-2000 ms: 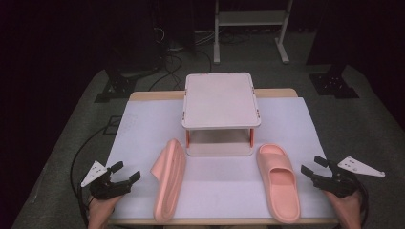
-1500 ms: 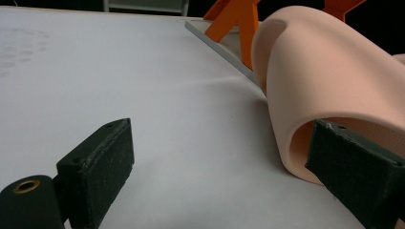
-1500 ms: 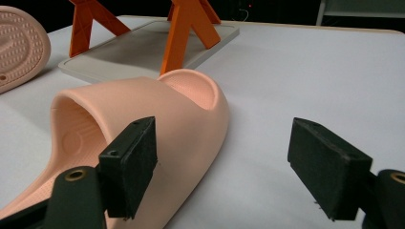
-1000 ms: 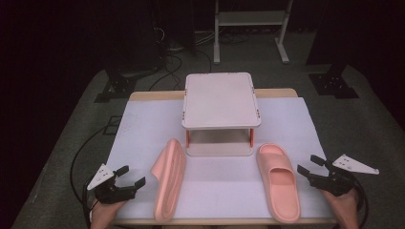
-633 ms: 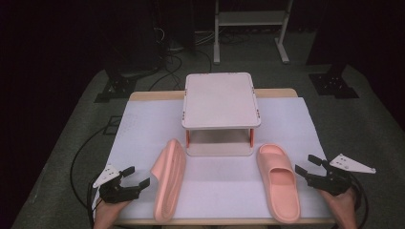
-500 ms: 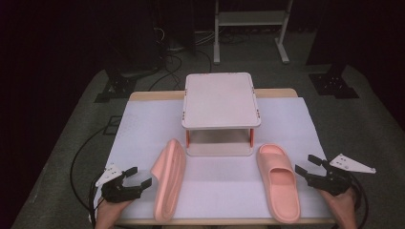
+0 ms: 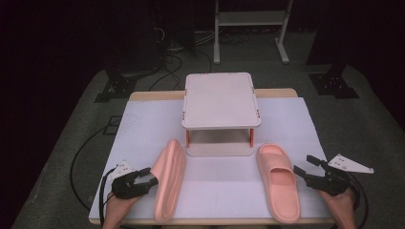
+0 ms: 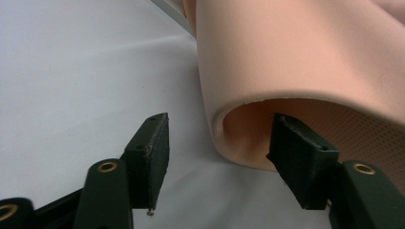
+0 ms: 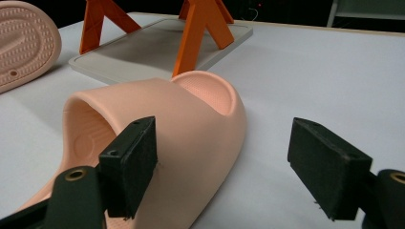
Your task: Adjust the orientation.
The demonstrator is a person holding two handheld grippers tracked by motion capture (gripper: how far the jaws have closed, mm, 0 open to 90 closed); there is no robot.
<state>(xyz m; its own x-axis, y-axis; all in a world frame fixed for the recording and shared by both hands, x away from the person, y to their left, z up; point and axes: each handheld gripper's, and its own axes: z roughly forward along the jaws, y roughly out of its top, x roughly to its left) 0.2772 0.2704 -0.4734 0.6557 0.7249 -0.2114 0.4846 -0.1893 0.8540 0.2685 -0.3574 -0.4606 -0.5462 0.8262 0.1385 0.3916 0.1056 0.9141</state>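
Two slippers: left tongs point(image 8: 215, 162) straddle strap point(image 8: 296, 62); sole point(image 9: 24, 43) dotted.

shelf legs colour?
Orange. The small shelf's legs show best in the right gripper view, standing on its grey base tray.

The white counter point(image 7: 296, 124) is lit brightly from above in the high view, while the floor point(image 7: 86, 124) around it is left dim and the background nearly black. Soft shadows are cast under the rack point(image 7: 220, 101). In the gripper views, near surfaces are slightly blurred.
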